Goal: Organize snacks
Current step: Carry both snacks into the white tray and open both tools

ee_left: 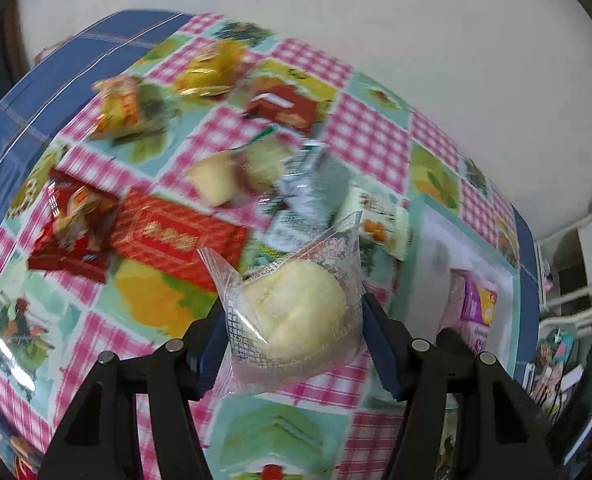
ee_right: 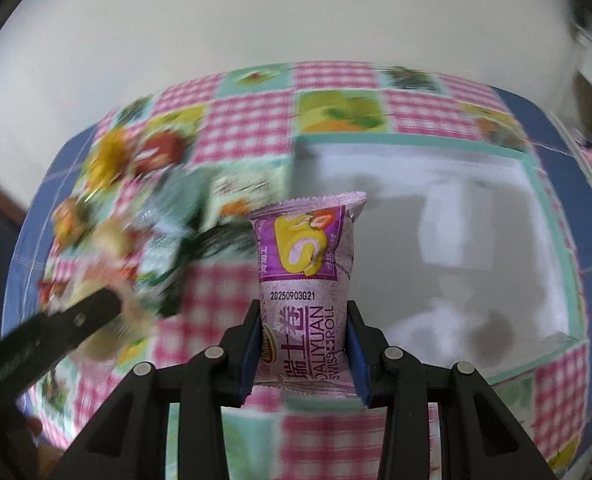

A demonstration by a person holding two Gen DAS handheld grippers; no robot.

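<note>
The right gripper (ee_right: pixel 302 344) is clamped on a purple swiss roll packet (ee_right: pixel 308 280), its blue pads pressed against the packet's two long sides. The packet stands upright between them and clear of the table. Its print reads "DALIYUAN SWISS ROLL" beside large Chinese characters, with the code "20250903G21" above and a picture of a yellow and pink roll with a strawberry near the top seal. Behind it lies a white tray (ee_right: pixel 476 208) with a pale green rim, bare in this view. The left gripper (ee_left: pixel 292 332) is closed on a round pale bun (ee_left: pixel 296 312) in a clear wrapper with a fine grid pattern; the blue pads touch the wrapper on both sides and the bun hangs above the checked tablecloth (ee_left: pixel 360 140), pink gingham mixed with fruit pictures. The wrapper's small print is too blurred to read. Beyond the bun, loose snacks are scattered on the cloth: a red box (ee_left: pixel 176 236), a red packet (ee_left: pixel 72 232), a silver packet (ee_left: pixel 312 188), a yellow packet (ee_left: pixel 212 68) and a small red box (ee_left: pixel 284 108), all smeared by blur, their writing unreadable. At right, a pink and purple packet (ee_left: pixel 476 304) lies in the white tray.
</note>
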